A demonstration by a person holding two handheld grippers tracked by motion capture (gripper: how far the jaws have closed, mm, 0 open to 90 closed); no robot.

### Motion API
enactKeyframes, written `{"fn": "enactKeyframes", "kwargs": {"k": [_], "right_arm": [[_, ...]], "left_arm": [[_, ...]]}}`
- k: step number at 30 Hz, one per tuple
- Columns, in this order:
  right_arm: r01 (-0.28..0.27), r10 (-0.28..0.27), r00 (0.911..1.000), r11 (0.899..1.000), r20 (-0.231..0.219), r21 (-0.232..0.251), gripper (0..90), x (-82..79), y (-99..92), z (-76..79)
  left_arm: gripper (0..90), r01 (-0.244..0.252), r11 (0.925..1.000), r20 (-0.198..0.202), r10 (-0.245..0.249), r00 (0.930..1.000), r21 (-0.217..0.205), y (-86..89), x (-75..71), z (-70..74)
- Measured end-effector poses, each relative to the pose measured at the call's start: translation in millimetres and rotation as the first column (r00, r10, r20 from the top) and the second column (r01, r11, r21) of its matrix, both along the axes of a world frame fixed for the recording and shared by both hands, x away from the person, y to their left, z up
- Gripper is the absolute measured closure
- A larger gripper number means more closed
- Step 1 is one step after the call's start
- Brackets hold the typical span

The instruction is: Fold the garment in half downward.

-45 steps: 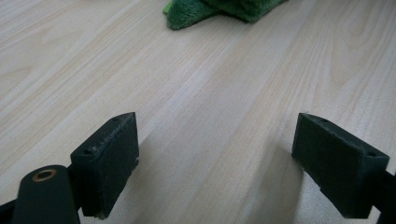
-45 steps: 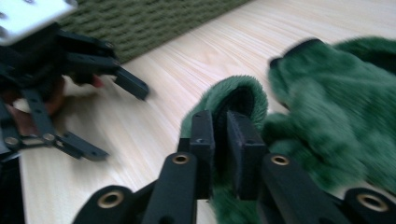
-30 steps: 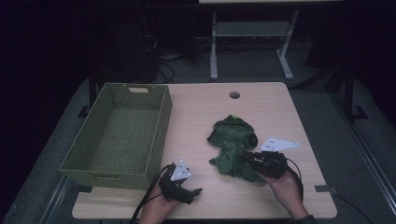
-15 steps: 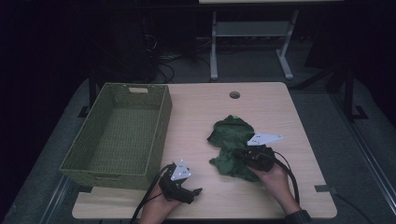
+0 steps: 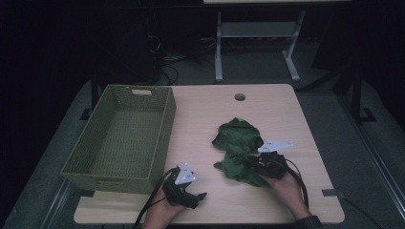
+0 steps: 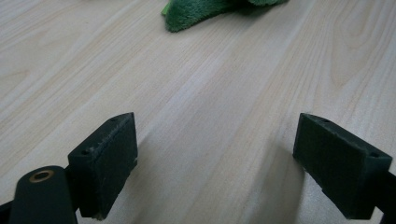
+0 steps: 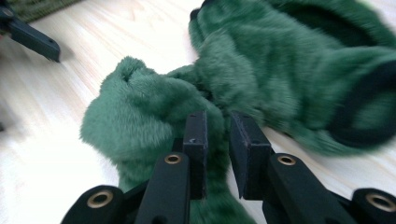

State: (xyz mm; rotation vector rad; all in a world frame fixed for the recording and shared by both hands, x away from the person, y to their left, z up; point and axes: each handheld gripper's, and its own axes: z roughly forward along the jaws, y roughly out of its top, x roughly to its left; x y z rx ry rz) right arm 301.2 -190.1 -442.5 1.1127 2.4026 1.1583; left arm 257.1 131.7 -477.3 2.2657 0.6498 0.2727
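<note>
A green plush cloth [image 5: 237,143] lies crumpled on the right half of the wooden table [image 5: 200,109]. My right gripper [image 5: 251,162] sits at its near edge, held by a hand. In the right gripper view the jaws [image 7: 217,119] stand close together with a fold of the green cloth [image 7: 154,112] filling the narrow gap; they have just been opening a little. My left gripper [image 5: 198,196] rests near the table's front edge, to the left of the cloth. Its jaws [image 6: 215,135] are wide apart over bare wood, and the cloth's tip [image 6: 201,11] lies well ahead.
A green woven basket [image 5: 167,124] stands on the left side of the table with nothing visible in it. A round cable hole [image 5: 239,97] is near the far edge. A metal stand [image 5: 253,43] is on the floor behind.
The right hand and gripper have slid left, further onto the near edge of the cloth. The left gripper has stayed in place.
</note>
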Motion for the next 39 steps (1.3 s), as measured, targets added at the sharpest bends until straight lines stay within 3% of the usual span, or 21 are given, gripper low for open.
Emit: {"fn": "enactKeyframes", "kwargs": {"k": [6, 22, 32, 39], "right_arm": [[0.016, -0.017, 0.9994, 1.000, 0.030, 0.017, 68.6, -13.6, -30.0, 8.3], [0.062, -0.063, 0.9977, 0.997, 0.026, 0.035, 65.2, -55.7, -91.1, -3.4], [0.031, -0.031, 0.9994, 0.999, -0.017, 0.029, 63.4, -75.5, -97.5, -19.8], [-0.002, 0.005, 0.9987, 0.998, -0.051, 0.057, 60.6, -73.8, -94.6, -24.2]], "left_arm": [[13.1, -0.002, 1.0000, -0.001, 0.002, 1.0000, -0.002, 0.1, 0.0, 0.0], [13.3, 0.000, 1.0000, 0.000, 0.000, 1.0000, 0.000, 0.2, 0.1, 0.0], [13.3, 0.001, 1.0000, 0.000, -0.001, 1.0000, 0.000, 0.2, 0.1, 0.0], [13.3, 0.002, 1.0000, -0.002, -0.002, 1.0000, 0.002, 0.3, 0.1, 0.3]]}}
